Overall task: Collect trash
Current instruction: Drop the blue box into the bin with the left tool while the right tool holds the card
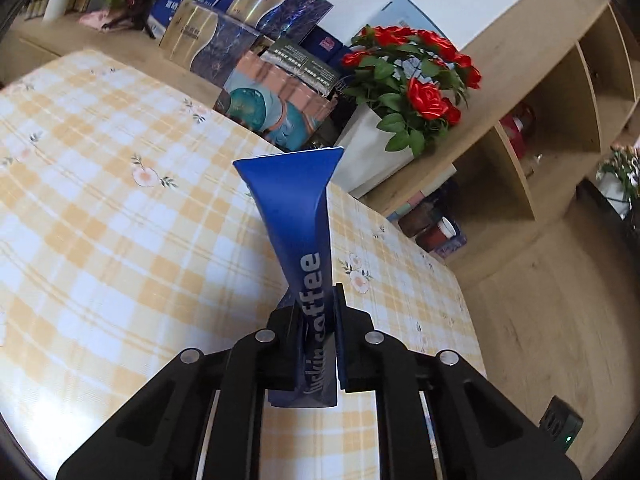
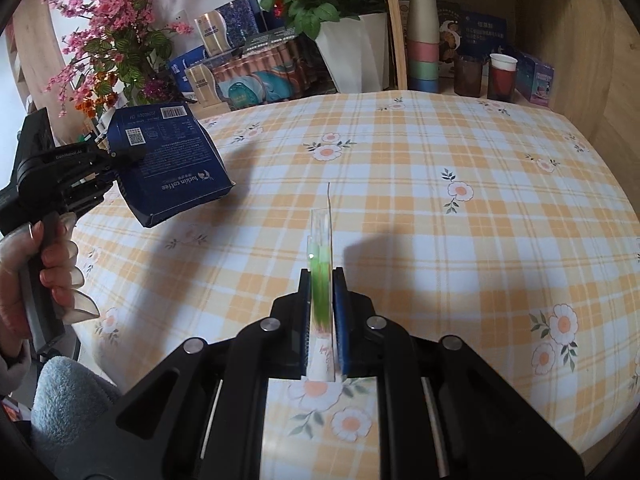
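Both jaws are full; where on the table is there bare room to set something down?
The checked tablecloth is bare ahead of the right gripper, out to the far edge. Crowded: the back edge, with rose pot, boxes and cups. The blue coffee box hangs over the left side.

We see a dark blue coffee box (image 1: 298, 232) with white lettering, a tablecloth (image 2: 420, 184) checked yellow and white with small flowers, a green-and-clear wrapper (image 2: 320, 276), and red roses (image 1: 420, 80).

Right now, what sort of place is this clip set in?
Probably a home dining or living corner: a table under a yellow checked floral tablecloth, a potted bunch of red roses, and wooden shelves with stacked cups.
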`<state>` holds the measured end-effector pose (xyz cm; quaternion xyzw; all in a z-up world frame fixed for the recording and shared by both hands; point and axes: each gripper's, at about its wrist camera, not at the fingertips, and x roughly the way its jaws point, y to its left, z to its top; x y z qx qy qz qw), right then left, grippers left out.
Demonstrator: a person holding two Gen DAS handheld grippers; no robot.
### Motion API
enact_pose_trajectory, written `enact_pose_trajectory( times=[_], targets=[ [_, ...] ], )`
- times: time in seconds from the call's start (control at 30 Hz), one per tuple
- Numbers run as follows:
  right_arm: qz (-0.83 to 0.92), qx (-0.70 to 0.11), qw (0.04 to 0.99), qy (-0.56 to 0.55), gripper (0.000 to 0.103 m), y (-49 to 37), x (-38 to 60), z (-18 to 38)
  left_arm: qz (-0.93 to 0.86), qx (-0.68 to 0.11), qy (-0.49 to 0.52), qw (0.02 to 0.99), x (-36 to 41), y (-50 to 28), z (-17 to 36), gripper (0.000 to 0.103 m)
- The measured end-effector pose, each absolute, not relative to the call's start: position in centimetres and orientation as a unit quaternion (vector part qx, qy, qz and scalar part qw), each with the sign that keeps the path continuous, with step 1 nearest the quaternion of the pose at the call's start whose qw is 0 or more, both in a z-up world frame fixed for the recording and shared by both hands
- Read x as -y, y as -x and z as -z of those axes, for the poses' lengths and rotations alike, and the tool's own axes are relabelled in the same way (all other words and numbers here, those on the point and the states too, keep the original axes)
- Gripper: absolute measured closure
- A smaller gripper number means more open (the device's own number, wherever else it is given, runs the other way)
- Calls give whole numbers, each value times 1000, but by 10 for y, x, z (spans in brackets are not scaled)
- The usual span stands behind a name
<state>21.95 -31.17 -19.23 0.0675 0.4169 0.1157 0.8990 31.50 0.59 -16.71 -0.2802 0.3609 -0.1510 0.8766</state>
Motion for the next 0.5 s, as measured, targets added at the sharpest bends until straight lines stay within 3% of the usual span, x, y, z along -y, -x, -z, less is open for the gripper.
enact_pose_trajectory(
  times=[0.5],
  targets=[
    [-127,-395,907,-74,89,-162,291,160,153,-357,196,900,-20,-214,131,91]
  ],
)
